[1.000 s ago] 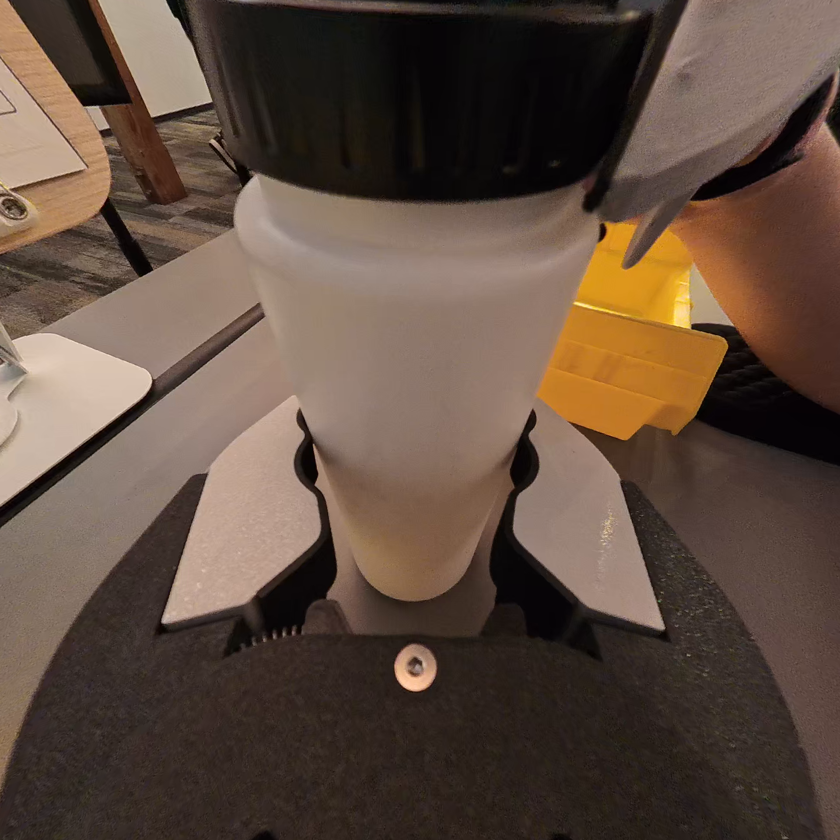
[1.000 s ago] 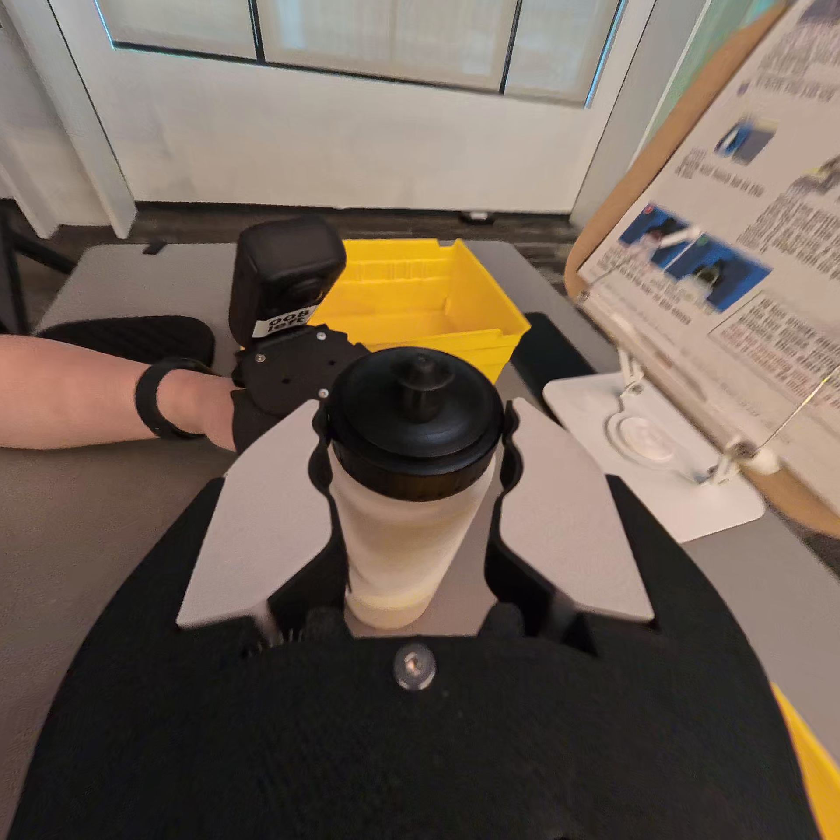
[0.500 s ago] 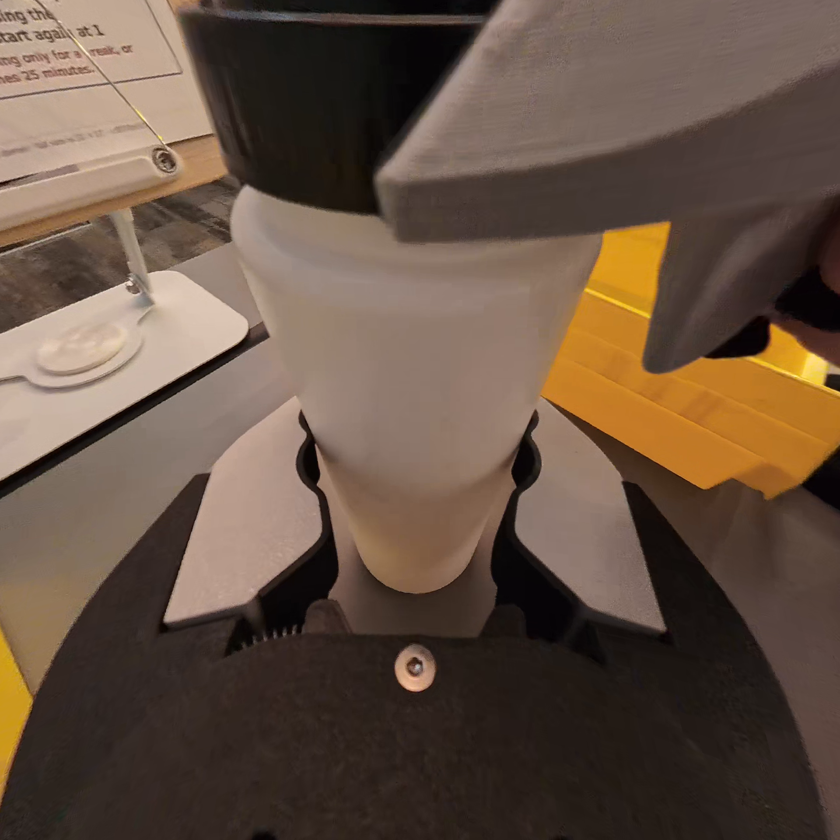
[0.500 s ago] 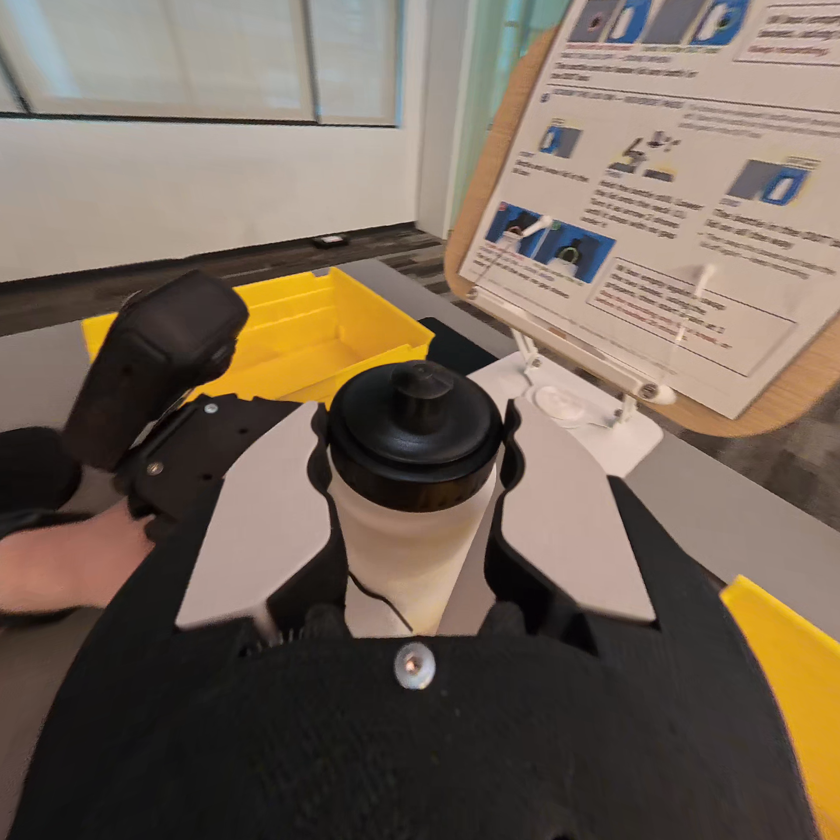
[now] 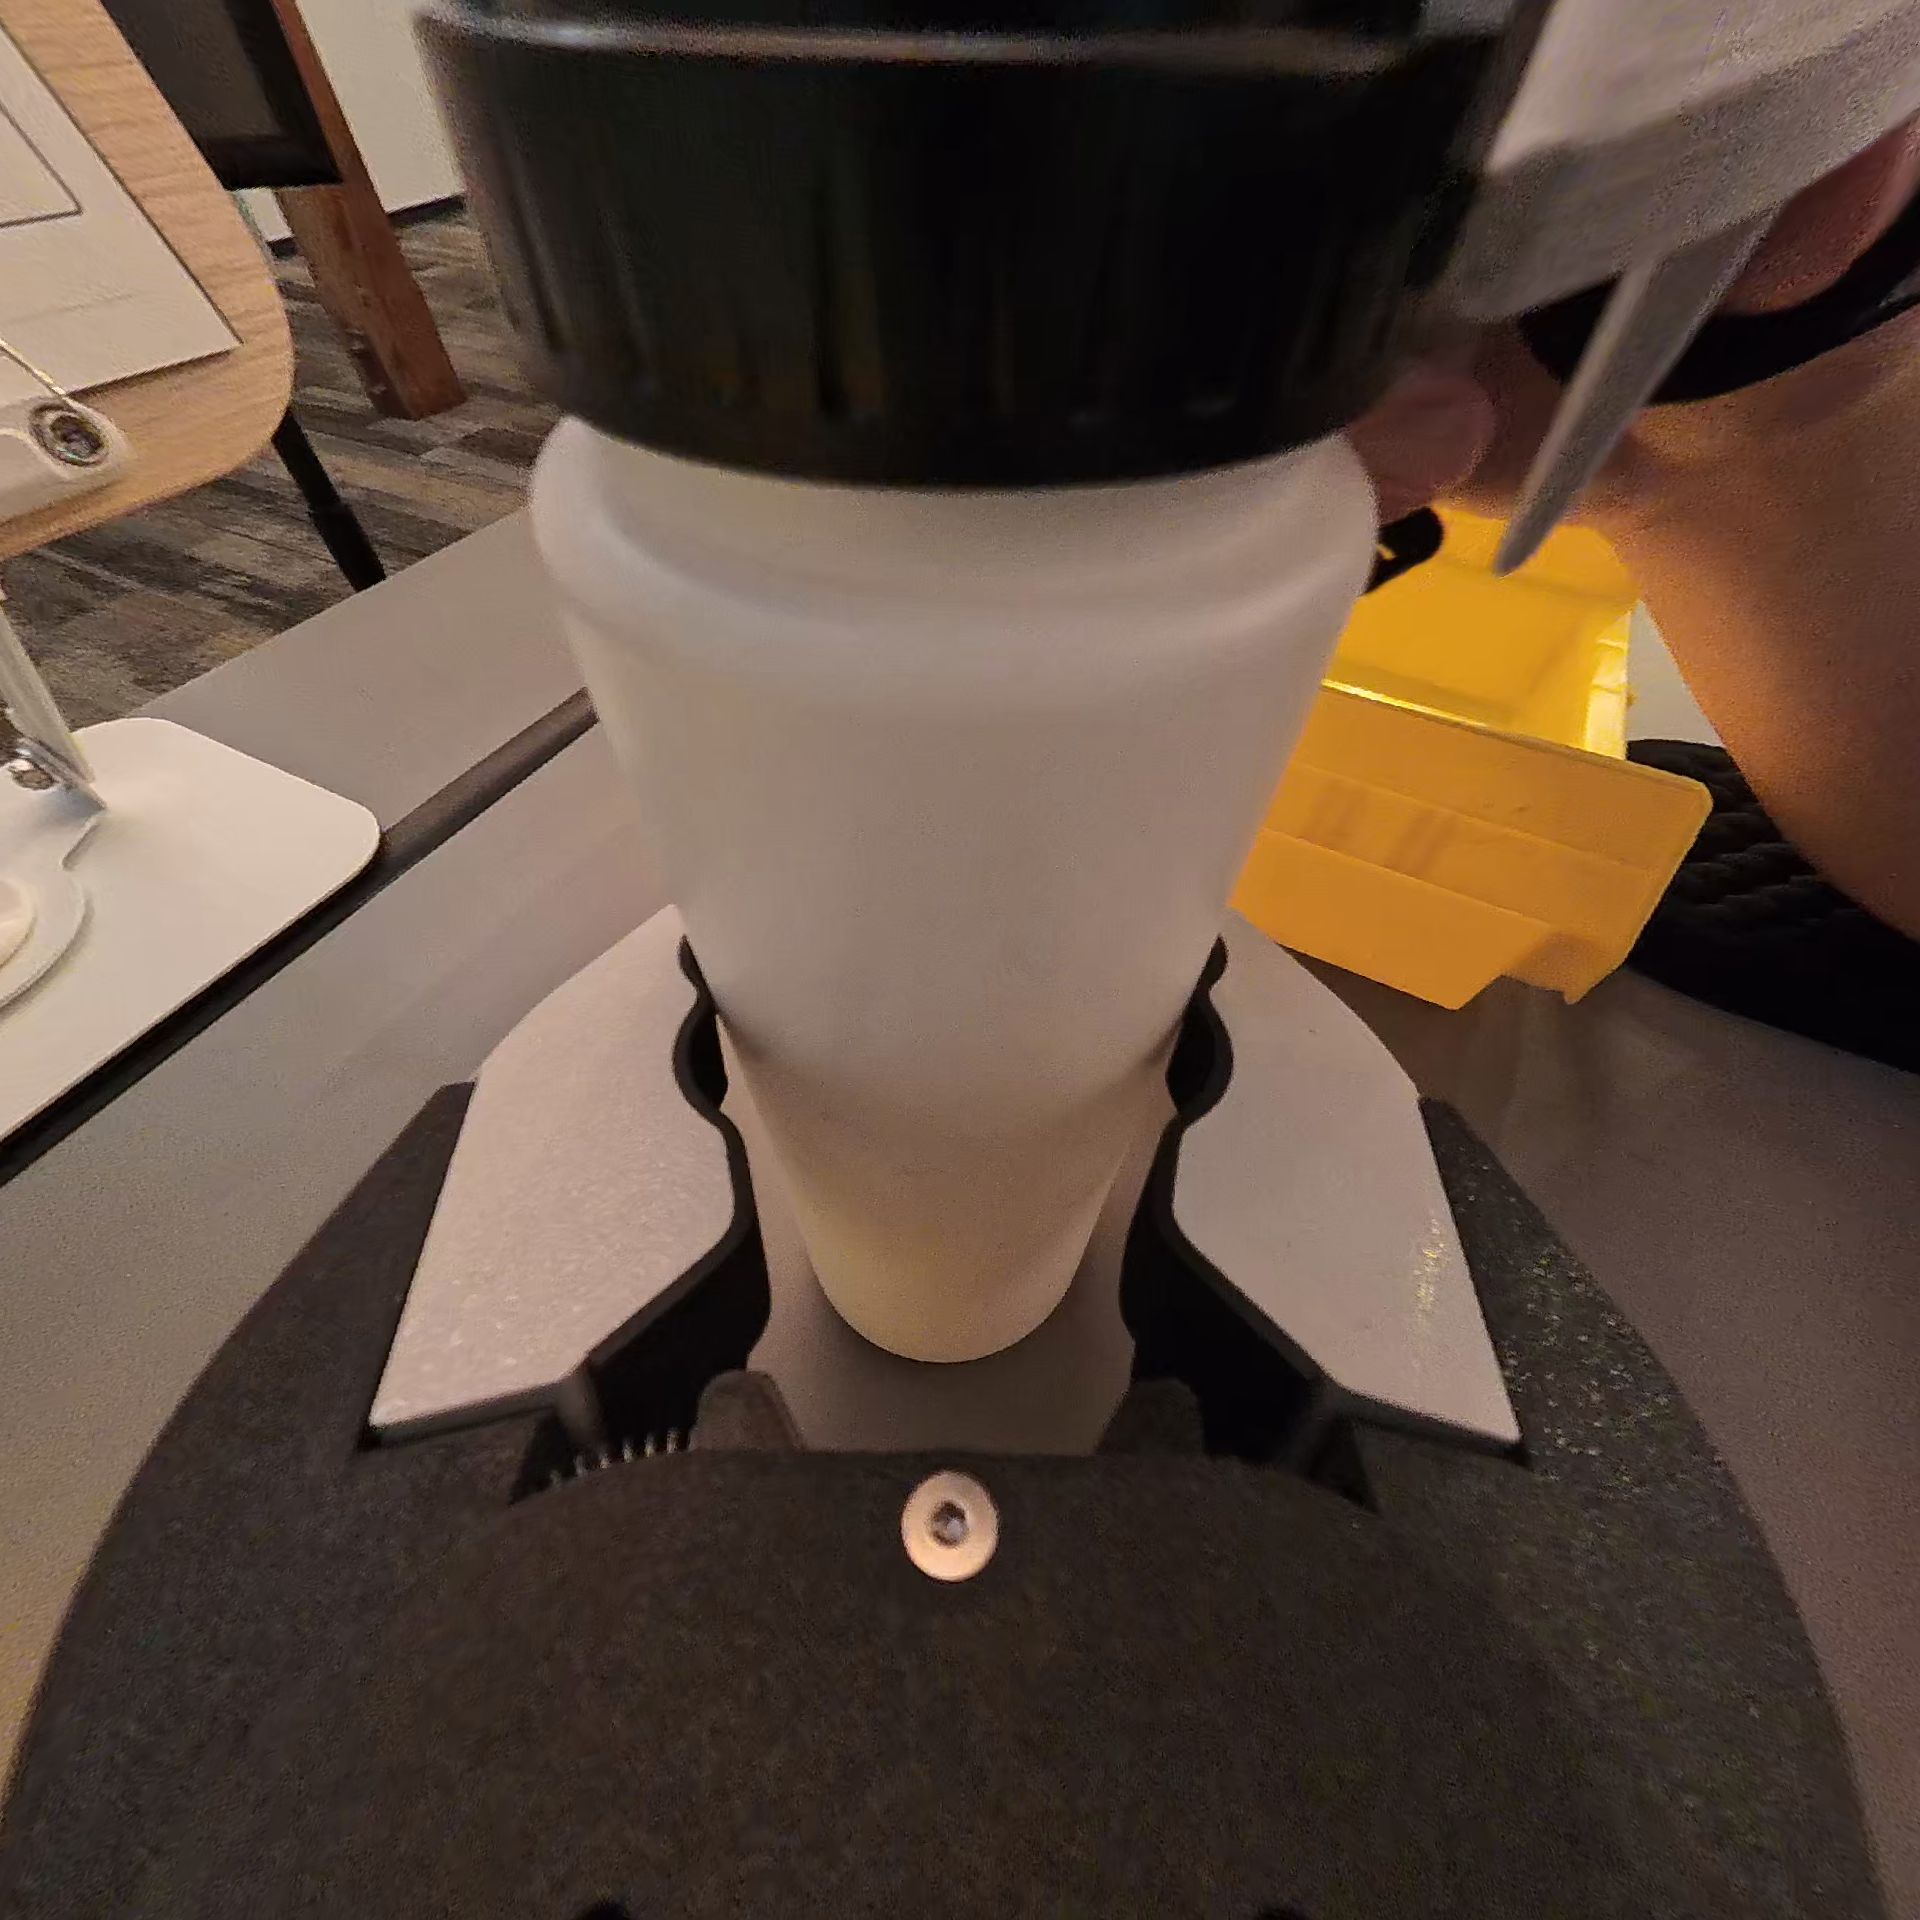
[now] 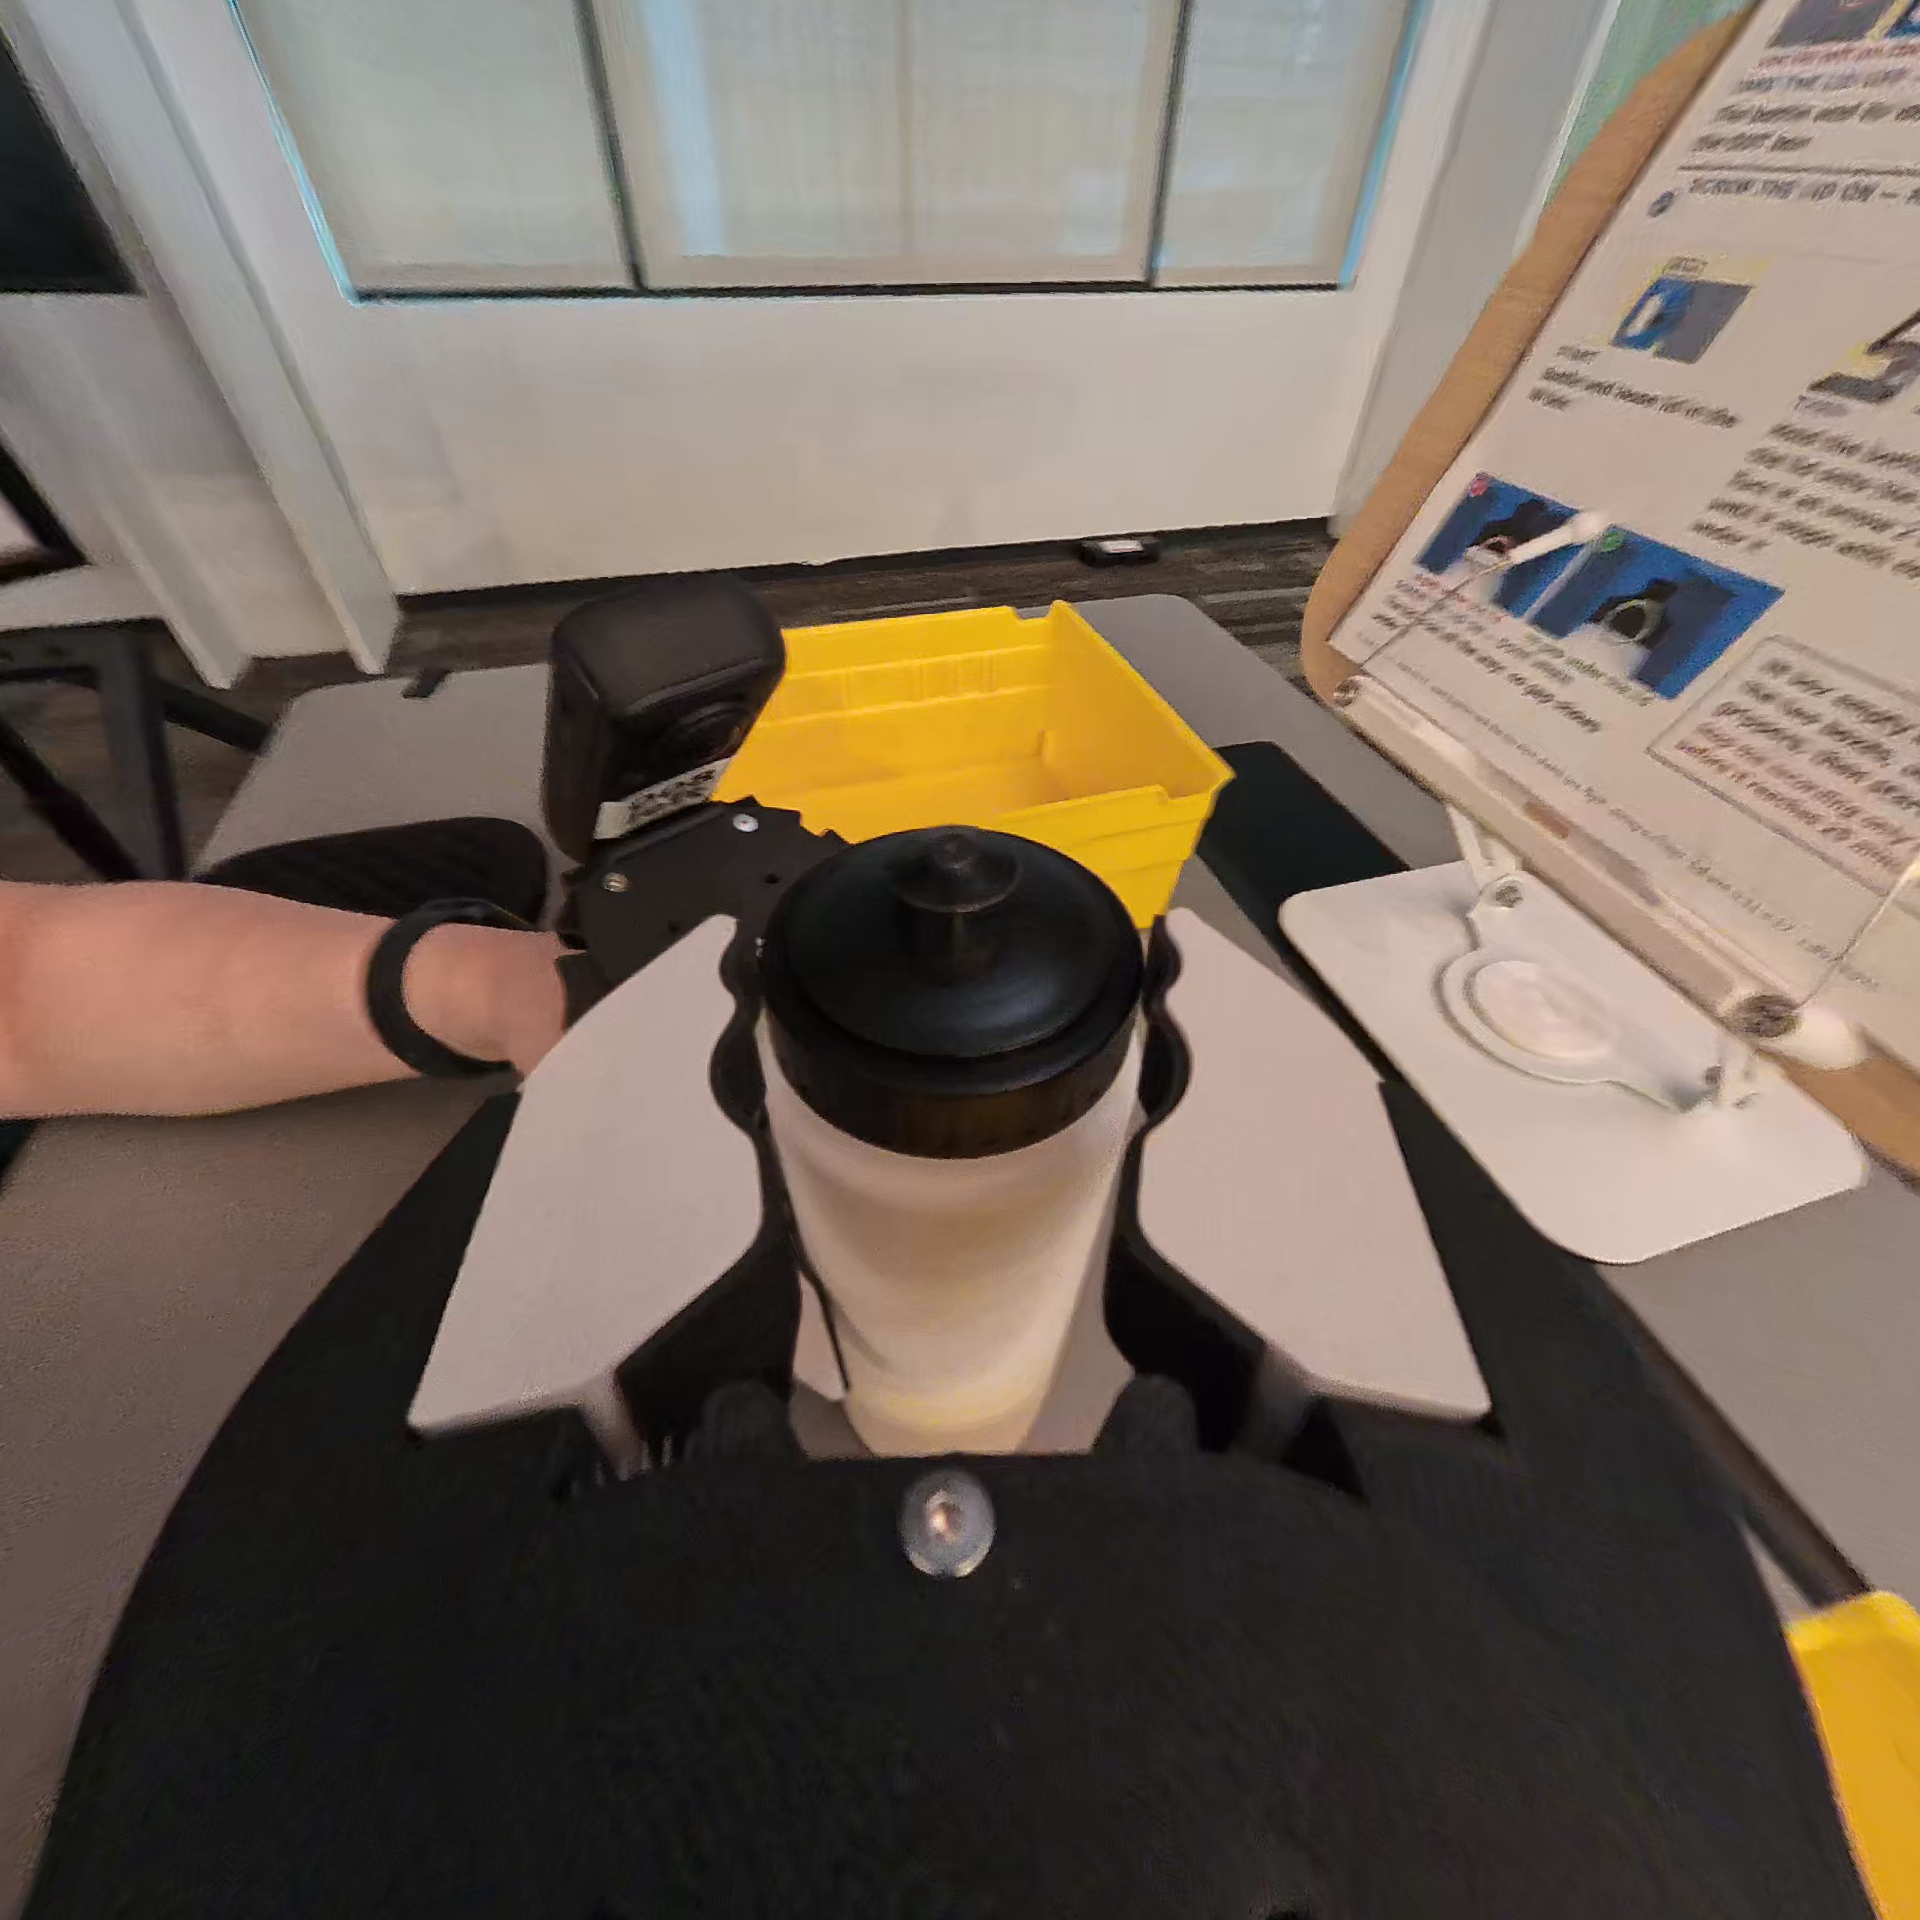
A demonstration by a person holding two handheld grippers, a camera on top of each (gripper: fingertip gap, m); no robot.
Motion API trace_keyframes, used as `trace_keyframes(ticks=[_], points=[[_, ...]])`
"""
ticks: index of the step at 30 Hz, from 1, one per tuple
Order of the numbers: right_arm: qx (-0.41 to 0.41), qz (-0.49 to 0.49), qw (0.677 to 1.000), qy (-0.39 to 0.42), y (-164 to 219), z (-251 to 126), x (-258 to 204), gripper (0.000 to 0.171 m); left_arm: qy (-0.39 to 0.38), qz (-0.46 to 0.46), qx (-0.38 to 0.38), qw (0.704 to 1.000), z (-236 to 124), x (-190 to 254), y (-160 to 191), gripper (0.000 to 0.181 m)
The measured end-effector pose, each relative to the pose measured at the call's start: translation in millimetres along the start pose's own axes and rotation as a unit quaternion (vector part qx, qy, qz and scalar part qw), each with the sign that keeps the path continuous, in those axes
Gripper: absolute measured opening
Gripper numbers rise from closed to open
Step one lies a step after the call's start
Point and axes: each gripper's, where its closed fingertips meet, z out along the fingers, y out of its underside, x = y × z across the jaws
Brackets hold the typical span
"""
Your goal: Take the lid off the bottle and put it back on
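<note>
A white bottle point(image 5: 956, 831) stands upright on the grey table point(image 5: 312, 1091) with its black lid point(image 5: 935, 239) sitting on top. My left gripper point(image 5: 951, 997) is shut on the lower body of the bottle. In the right wrist view my right gripper point(image 6: 951, 966) is shut around the black lid point(image 6: 951, 987) from above, with the white bottle point(image 6: 935, 1268) below it. One grey finger point(image 5: 1662, 135) of the right gripper shows at the top right of the left wrist view. The left gripper point(image 6: 665, 873) and the hand holding it show to the left in the right wrist view.
A yellow bin point(image 6: 987, 727) stands just behind the bottle; it also shows in the left wrist view point(image 5: 1455, 831). An instruction board point(image 6: 1662, 520) on a white stand point(image 6: 1558, 1091) is at the right. A black mat point(image 5: 1818, 935) lies by the bin. Another yellow bin's corner point(image 6: 1860, 1766) is near right.
Both views swung to one side half a second ago and have swung back to about where they were a second ago. Both grippers kept their hold throughout.
</note>
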Motion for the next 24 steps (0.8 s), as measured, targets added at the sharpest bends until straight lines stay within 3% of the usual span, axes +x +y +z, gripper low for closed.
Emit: trace_keyframes(ticks=[5, 10, 14, 16, 21, 24], points=[[-0.007, -0.001, 0.999, 0.041, 0, 4, 4, 0.072, -0.045, -0.010, -0.005, 0.999, -1, -10, 1, 0.085], [0.020, 0.033, 0.985, 0.169, -3, 15, 17, 0.072, -0.133, -0.042, -0.013, 0.990, -5, -28, 2, 0.085], [0.024, 0.032, 0.969, 0.244, -3, 16, 17, 0.072, -0.147, -0.044, -0.017, 0.988, -6, -29, 3, 0.085], [0.017, 0.029, 0.974, 0.224, -3, 16, 18, 0.072, -0.129, -0.042, -0.013, 0.991, -6, -28, 3, 0.085], [0.019, 0.035, 0.996, 0.083, -5, 11, 11, 0.082, -0.064, -0.025, -0.012, 0.998, -4, -19, 2, 0.085], [0.002, 0.028, 0.999, 0.018, 3, 7, 5, 0.079, -0.022, -0.011, -0.007, 1.000, -2, -8, 1, 0.085]])
